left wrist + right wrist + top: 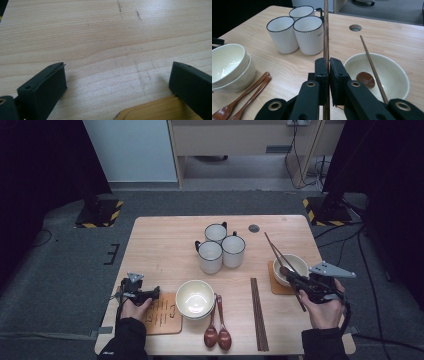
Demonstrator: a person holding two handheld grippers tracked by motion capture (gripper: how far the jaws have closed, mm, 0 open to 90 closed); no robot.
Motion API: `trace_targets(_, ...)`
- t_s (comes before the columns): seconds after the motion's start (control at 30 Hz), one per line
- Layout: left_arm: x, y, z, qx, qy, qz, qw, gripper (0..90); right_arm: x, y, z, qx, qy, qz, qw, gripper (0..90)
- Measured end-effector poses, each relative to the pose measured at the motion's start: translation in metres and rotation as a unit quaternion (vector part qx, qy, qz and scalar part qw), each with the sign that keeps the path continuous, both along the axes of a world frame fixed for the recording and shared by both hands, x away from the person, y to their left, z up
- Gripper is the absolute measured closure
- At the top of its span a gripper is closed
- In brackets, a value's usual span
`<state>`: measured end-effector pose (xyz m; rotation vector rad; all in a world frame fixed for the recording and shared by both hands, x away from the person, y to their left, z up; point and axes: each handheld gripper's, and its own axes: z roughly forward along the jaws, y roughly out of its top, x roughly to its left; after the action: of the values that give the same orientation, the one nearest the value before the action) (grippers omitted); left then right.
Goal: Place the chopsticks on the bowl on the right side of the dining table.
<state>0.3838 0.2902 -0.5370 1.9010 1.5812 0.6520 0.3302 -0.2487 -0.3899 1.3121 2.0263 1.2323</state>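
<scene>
Pinching one chopstick [326,32] between pressed-together pads, the right tongs [329,65] hover by the bowl [395,75] near the tabletop's [165,245] right edge; the left tongs [117,82] stand spread.

Both forearms wear dark, near-black sleeves, the left one carrying a small pale label near the cuff. Each hand has a black left gripper [142,294] or right gripper [300,284] topped by a grey three-cornered plate. The blocky black fingers [321,72] ride on black links set with brass-ringed holes.
</scene>
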Motion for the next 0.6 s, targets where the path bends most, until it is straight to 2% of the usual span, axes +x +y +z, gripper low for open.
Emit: trace_targets(0.6,0.000,0.000,0.000,0.000,0.000,0.000,1.0000,0.0,0.016,-0.024,0.005,0.005,0.000,-0.010,0.9999,85.1)
